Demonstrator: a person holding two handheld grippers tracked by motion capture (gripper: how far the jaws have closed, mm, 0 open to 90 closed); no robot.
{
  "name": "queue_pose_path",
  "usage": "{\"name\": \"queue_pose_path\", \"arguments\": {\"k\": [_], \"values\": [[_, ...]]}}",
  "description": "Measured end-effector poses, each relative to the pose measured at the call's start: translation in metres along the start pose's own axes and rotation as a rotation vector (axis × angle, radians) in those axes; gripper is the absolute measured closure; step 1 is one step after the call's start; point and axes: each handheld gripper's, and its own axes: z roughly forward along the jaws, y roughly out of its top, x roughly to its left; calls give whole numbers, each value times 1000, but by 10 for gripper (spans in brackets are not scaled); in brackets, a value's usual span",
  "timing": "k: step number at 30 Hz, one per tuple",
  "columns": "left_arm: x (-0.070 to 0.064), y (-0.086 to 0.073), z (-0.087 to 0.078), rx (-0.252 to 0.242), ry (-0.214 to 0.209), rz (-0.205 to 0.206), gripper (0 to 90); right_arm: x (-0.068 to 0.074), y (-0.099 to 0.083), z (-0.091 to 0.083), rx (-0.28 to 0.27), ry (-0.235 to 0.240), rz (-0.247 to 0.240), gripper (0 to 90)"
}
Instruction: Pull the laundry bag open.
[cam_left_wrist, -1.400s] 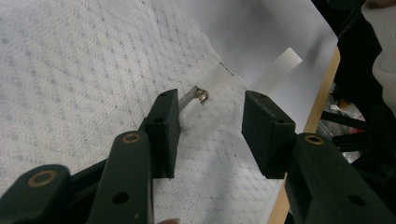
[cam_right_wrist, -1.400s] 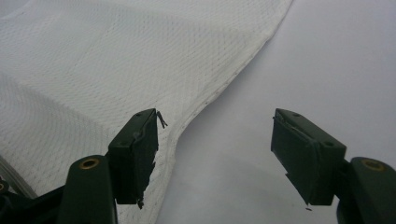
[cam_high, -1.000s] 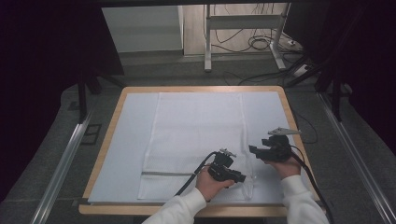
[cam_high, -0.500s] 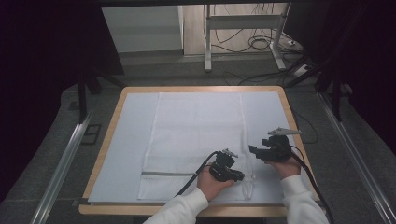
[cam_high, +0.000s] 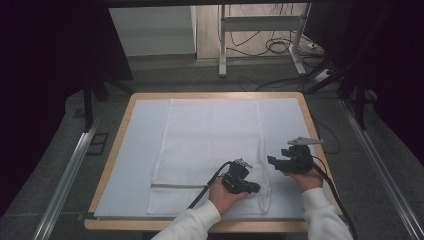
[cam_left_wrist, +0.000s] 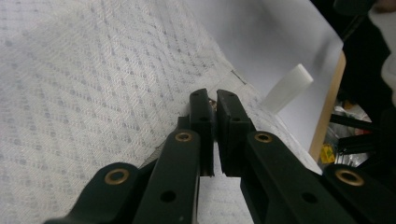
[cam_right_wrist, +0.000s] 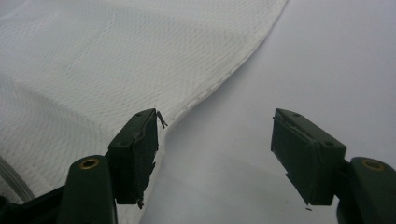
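White cloth lies flat on the pale sheet covering the wood-edged tabletop. Left tongs rest on the cloth near its front right corner, in the left hand. Right tongs sit over the sheet just beside the cloth's right edge, in the right hand. Cables lie on the floor beyond.

Wooden-edged bench carries a pale sheet covering over most of its top. Grey carpeted floor surrounds it. Metal rails run along the floor on both sides of the bench. Beyond the far edge stands a metal frame with loose cables on the floor beneath. A pale wall panel sits behind. Dark curtains flank both sides. Lighting is dim and even.
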Motion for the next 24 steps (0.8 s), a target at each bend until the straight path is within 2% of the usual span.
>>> {"name": "queue_pose_path", "arguments": {"k": [4,12,18,24], "values": [[3,0,-6,-6,-12,3,868,0,0,-1,-10,26,10,315],[8,-1,-22,-40,-16,7,868,0,0,-2,-18,36,23,311],[7,-2,-29,-60,4,17,868,1,1,-3,-21,50,33,303],[5,-3,-33,-70,12,30,868,1,2,-8,-39,96,84,295]]}}
